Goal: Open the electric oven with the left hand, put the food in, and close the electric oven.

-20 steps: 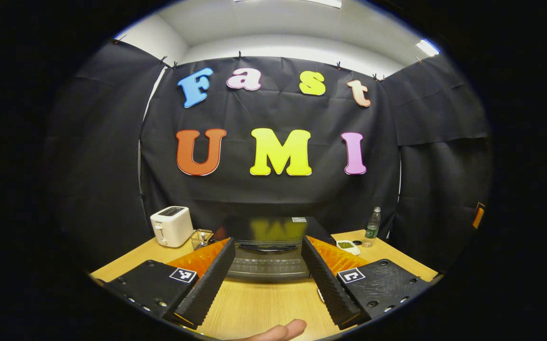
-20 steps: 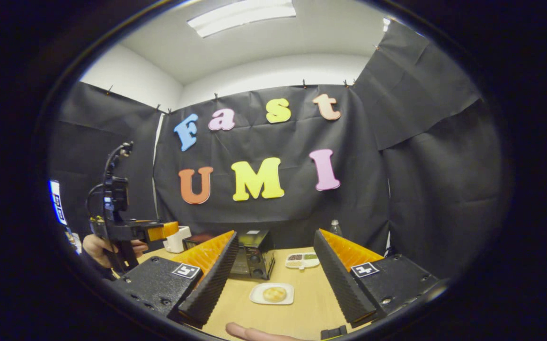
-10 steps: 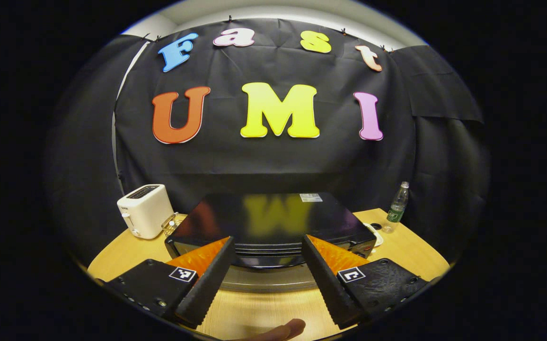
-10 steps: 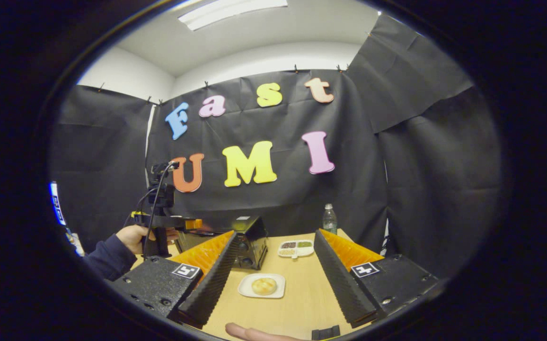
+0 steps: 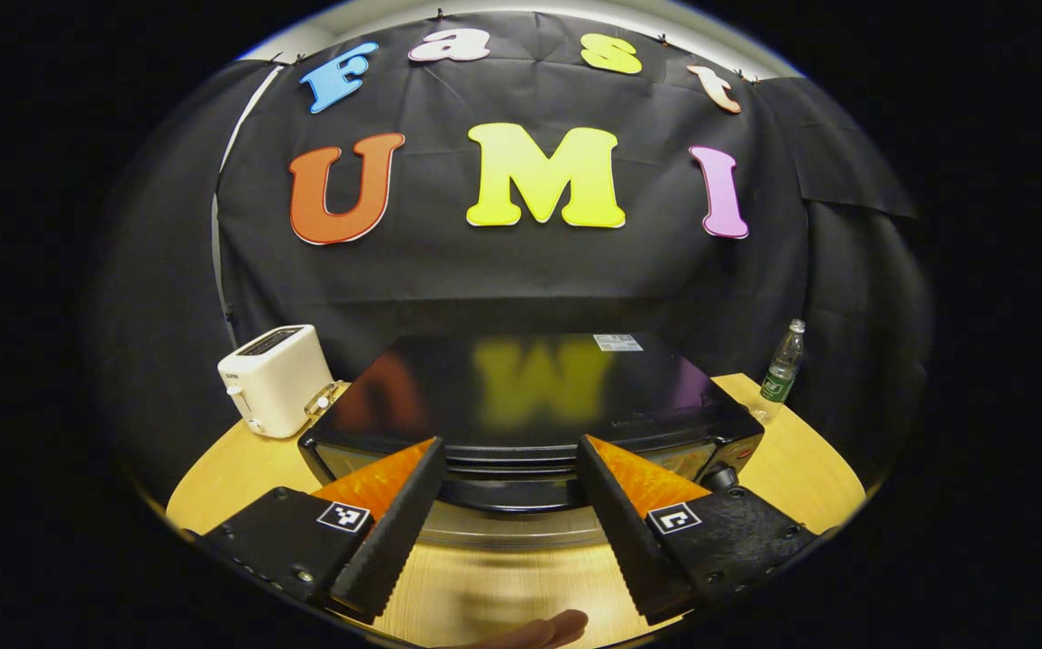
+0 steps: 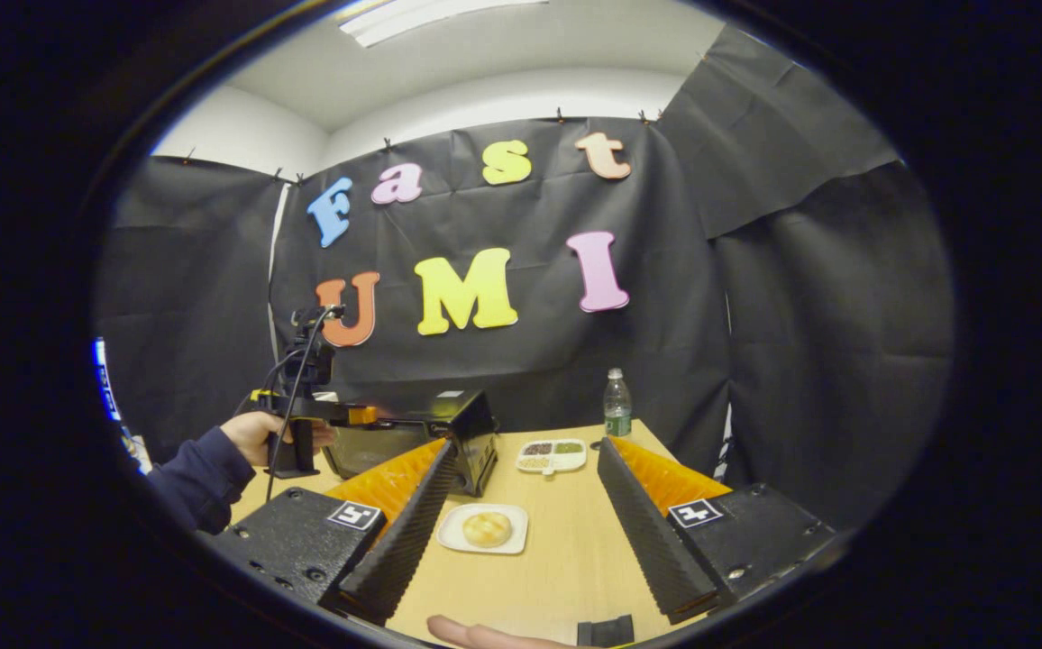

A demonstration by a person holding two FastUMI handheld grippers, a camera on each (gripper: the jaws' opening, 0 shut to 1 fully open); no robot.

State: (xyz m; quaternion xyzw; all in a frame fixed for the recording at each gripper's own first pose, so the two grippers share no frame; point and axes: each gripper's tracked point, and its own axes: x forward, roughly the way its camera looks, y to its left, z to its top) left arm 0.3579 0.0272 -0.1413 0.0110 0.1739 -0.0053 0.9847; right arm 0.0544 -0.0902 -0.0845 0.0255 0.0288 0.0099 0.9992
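Left tool [image 5: 507, 451] fingers apart at closed oven [image 5: 530, 397], right tool [image 6: 525, 451] apart, bun [image 6: 488, 528] on plate [image 6: 458, 539]

Bun on white plate [image 6: 483, 528] between spread fingers of right hand-held gripper [image 6: 521, 527], beside black oven [image 6: 431, 433].

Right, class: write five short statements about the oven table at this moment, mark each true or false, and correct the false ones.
1. The oven door is wide open. False: it looks closed, with the left gripper open at its front.
2. A bun lies on a white plate on the table. True.
3. The right gripper is shut on the plate. False: it is open, with the plate seen between its fingers.
4. A white toaster stands beside the oven. True.
5. The bottle lies on its side. False: it stands upright.
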